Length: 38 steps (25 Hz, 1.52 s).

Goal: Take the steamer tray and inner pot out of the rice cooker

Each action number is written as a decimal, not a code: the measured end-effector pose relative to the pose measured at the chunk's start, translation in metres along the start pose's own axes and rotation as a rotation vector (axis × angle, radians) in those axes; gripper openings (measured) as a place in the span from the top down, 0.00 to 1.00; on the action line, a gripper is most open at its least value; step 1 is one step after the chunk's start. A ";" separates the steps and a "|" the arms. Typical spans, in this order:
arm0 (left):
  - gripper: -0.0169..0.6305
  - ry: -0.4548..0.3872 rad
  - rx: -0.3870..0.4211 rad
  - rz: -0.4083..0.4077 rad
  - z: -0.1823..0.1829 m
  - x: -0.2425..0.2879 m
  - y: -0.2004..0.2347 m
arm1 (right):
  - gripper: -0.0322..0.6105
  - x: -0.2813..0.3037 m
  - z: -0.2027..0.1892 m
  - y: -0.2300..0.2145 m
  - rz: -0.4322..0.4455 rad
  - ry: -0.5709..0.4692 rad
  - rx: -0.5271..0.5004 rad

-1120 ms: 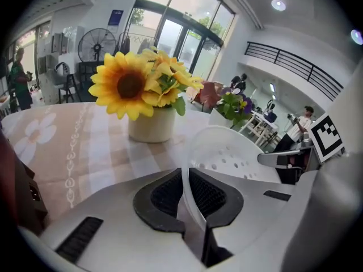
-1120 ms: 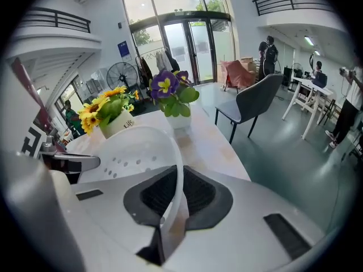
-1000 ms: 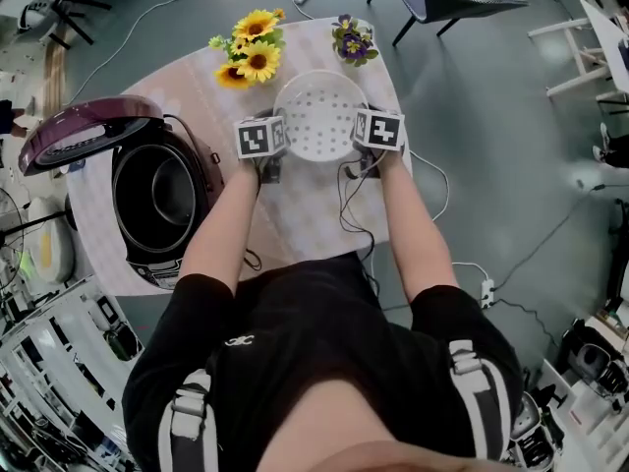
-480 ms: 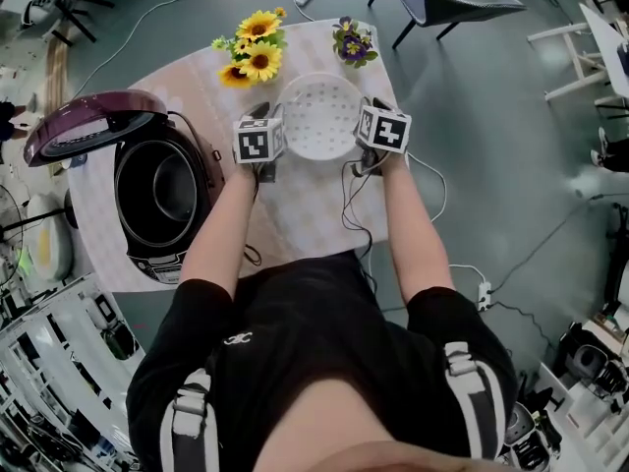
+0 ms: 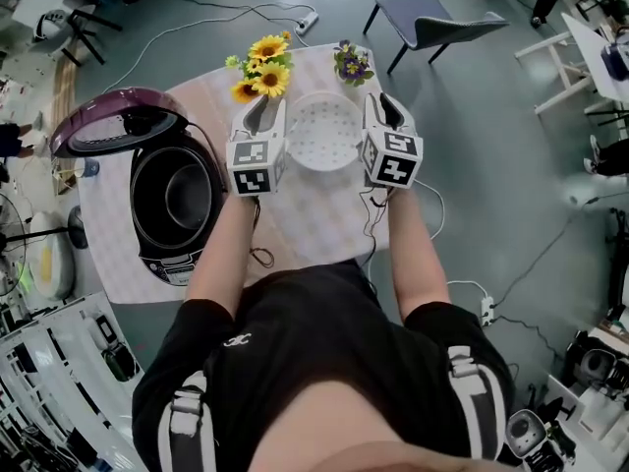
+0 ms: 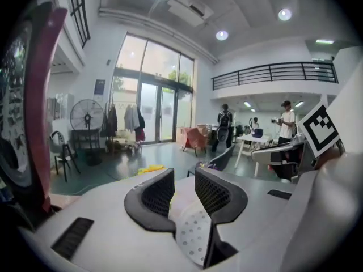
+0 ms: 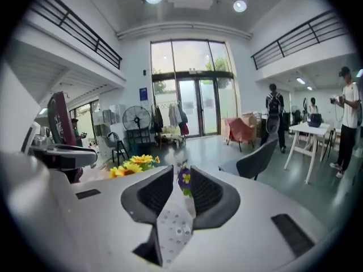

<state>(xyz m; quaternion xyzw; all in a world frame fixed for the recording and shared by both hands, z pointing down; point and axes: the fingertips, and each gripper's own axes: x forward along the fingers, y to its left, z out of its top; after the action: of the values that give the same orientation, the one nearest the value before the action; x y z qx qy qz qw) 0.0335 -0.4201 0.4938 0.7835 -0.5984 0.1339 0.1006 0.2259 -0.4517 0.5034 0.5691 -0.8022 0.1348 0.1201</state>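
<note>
A: What do we have on the table (image 5: 314,224) besides the job items?
B: A pale patterned cloth covers it. At the far edge we see sunflowers (image 5: 263,67) on the left and a small bunch of purple flowers (image 5: 352,63) on the right, set apart.
A: Floor?
B: A grey chair (image 5: 432,23) beyond the table and a white power strip (image 5: 307,18) near it. We see a second strip (image 5: 486,310) out to the right.
A: Background?
B: A standing fan (image 6: 85,118), a clothes rack (image 6: 129,120) and glass doors (image 7: 193,103). We also see a white table (image 7: 309,132), with a person in a white shirt (image 7: 347,118) standing beside it.
</note>
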 end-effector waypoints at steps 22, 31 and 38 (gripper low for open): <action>0.97 -0.242 -0.009 0.068 0.071 -0.211 0.000 | 0.95 -0.183 0.088 0.118 0.109 -0.392 -0.036; 0.97 -0.222 -0.037 0.207 0.050 -0.243 0.028 | 0.95 -0.180 0.079 0.144 0.197 -0.356 -0.075; 0.97 -0.205 -0.026 0.280 0.036 -0.269 0.046 | 0.95 -0.175 0.078 0.174 0.269 -0.340 -0.072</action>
<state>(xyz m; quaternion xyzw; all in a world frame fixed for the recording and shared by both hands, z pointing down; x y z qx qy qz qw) -0.0745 -0.1987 0.3710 0.7006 -0.7105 0.0585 0.0296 0.1152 -0.2707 0.3559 0.4669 -0.8839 0.0231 -0.0157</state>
